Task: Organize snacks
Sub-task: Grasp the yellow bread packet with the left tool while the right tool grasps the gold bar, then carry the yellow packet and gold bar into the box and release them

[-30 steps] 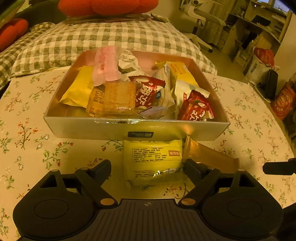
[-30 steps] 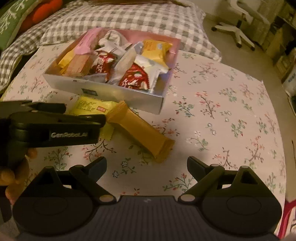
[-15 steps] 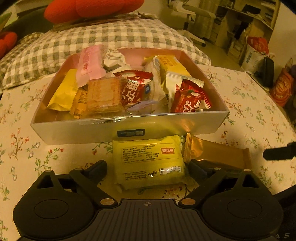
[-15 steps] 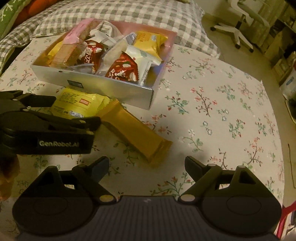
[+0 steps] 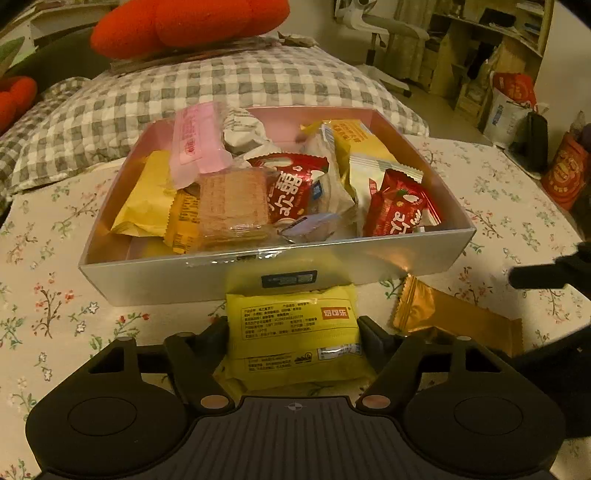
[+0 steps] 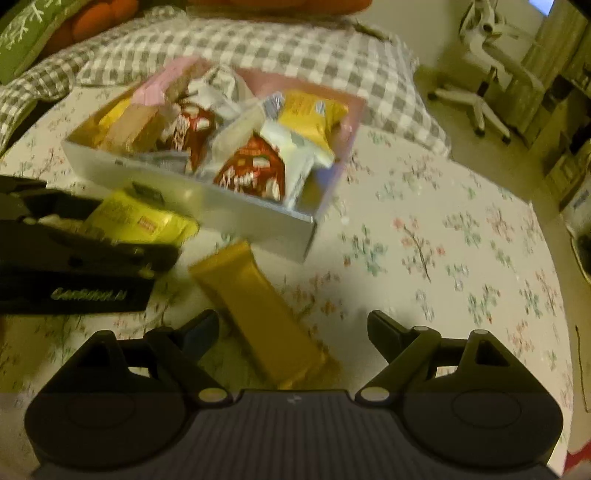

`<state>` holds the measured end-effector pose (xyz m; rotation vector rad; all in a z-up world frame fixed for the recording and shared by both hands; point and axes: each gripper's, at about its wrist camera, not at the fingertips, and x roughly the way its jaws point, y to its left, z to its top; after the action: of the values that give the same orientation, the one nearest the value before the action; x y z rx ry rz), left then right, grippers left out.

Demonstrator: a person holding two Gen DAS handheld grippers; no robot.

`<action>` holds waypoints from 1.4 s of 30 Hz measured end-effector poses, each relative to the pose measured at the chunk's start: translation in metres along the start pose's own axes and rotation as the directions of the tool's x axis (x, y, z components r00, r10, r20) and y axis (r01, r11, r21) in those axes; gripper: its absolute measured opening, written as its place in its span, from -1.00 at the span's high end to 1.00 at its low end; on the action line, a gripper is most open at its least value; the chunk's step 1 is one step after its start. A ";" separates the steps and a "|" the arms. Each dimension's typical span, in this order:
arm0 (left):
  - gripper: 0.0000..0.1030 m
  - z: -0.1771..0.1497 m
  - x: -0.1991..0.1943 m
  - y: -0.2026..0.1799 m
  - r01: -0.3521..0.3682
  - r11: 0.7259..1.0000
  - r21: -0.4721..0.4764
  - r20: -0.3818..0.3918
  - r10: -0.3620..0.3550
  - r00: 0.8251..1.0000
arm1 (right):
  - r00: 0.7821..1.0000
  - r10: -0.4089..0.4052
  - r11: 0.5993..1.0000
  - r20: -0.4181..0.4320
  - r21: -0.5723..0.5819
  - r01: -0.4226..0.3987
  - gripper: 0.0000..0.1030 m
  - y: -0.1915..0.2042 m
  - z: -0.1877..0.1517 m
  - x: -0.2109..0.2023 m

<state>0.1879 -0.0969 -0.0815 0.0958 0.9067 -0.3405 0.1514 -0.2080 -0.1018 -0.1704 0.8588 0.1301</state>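
A yellow snack packet [image 5: 295,332] lies on the floral tablecloth just in front of a white box [image 5: 369,258] full of several wrapped snacks. My left gripper [image 5: 293,328] has its fingers against both sides of this packet, shut on it; it shows at the left of the right wrist view [image 6: 140,221]. An orange-gold snack bar [image 5: 458,321] lies to its right on the cloth. My right gripper [image 6: 291,325] is open, with the gold bar [image 6: 258,314] lying between its fingers, nearer the left one.
A checked grey-white cushion [image 5: 221,85] with red plush [image 5: 188,22] lies behind the box. The round table edge [image 6: 565,295] curves away at the right. An office chair [image 6: 487,55], shelves and bags stand beyond on the floor.
My left gripper moved forward around the yellow packet and closed on its sides. My right gripper moved forward and left over the gold bar, staying open.
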 end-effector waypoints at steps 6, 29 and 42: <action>-0.37 0.001 -0.003 0.005 -0.017 1.000 -0.020 -0.024 0.016 1.000 | 0.991 0.132 0.988 -0.010 0.085 -0.131 -0.02 -0.010 0.004 0.000; -0.36 0.008 -0.038 0.009 0.066 0.993 -0.094 -0.011 -0.067 0.998 | 0.989 0.146 0.957 0.013 0.253 -0.145 0.52 -0.015 0.007 -0.035; -0.36 0.035 -0.063 0.061 0.112 0.962 -0.248 0.216 -0.057 0.975 | 0.970 0.185 0.898 0.160 0.372 -0.233 0.52 -0.035 0.034 -0.035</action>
<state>0.1987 -0.0311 -0.0139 -0.2173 0.7423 -0.3029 0.1600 -0.2368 -0.0499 0.3034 0.7639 0.1672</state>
